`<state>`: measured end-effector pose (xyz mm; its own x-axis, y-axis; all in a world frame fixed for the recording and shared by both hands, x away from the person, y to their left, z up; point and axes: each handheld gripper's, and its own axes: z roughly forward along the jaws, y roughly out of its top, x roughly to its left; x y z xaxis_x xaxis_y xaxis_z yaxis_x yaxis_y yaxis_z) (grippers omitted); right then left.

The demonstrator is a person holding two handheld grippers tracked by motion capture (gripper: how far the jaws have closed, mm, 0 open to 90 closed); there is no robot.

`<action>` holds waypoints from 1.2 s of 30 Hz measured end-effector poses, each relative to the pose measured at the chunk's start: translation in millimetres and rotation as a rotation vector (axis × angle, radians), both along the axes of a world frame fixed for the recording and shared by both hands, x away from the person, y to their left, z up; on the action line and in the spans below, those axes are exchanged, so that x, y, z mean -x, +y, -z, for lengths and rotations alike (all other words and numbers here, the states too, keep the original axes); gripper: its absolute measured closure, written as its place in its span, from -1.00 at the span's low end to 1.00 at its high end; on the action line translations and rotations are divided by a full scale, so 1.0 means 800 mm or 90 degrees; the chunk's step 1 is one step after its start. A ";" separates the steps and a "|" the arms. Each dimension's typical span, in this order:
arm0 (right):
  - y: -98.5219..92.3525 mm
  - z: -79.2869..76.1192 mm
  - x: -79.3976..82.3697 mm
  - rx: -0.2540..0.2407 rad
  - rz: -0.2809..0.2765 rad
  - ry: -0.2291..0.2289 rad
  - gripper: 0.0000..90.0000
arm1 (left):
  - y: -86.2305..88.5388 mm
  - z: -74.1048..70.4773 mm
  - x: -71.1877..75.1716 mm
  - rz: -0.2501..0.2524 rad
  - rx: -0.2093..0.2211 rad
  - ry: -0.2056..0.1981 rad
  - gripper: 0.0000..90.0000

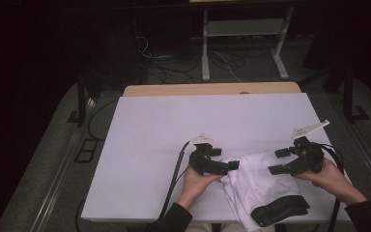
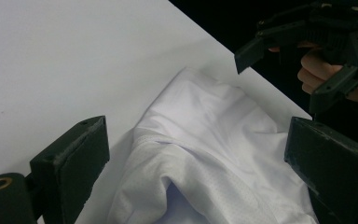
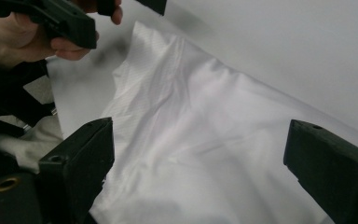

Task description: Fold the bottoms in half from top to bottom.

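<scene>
1. Near table edge, below both tongs: black band (image 1: 280, 209) of a white garment (image 1: 256, 181), lying flat, partly hanging over the edge toward the person.
2. Garment sits between the two tongs and just under them, bunched, with a fold ridge running down its middle (image 2: 200, 140).
3. Left tongs (image 1: 227, 166): jaws wide, nothing pinched. Cloth lies in the gap below them; the pads do not press on it (image 2: 86, 154).
4. Right tongs (image 1: 279, 161): jaws wide, empty. They hover over the garment's right side, cloth visible between the jaws but not touched (image 3: 205, 140).
5. Handling, my read: thin mesh-like fabric, very light, fully limp, somewhat slick. It won't hold shape, so one grip point will just drag a bunch. The band looks thicker and less stretchy, so a firmer anchor.
6. Where to grab: an edge or corner on each side, one per tongs, pinching a small fold so the pads bite two layers. The upper corner nearest the left tongs (image 2: 186, 74) looks easy to reach.
7. Beyond the tongs: bare white table (image 1: 212, 121), plenty of room to spread out.
</scene>
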<state>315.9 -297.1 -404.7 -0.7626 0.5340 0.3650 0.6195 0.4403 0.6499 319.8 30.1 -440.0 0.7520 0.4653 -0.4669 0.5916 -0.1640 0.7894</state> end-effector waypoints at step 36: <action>-0.047 0.034 -0.066 0.015 0.138 0.017 -0.64 | 0.008 0.025 -0.024 -0.066 -0.069 0.069 -0.52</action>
<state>368.6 -334.8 -431.9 -0.6193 0.6933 0.3685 0.7179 0.3100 0.6233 339.0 36.6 -460.3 0.6447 0.5901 -0.4859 0.6909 -0.1780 0.7007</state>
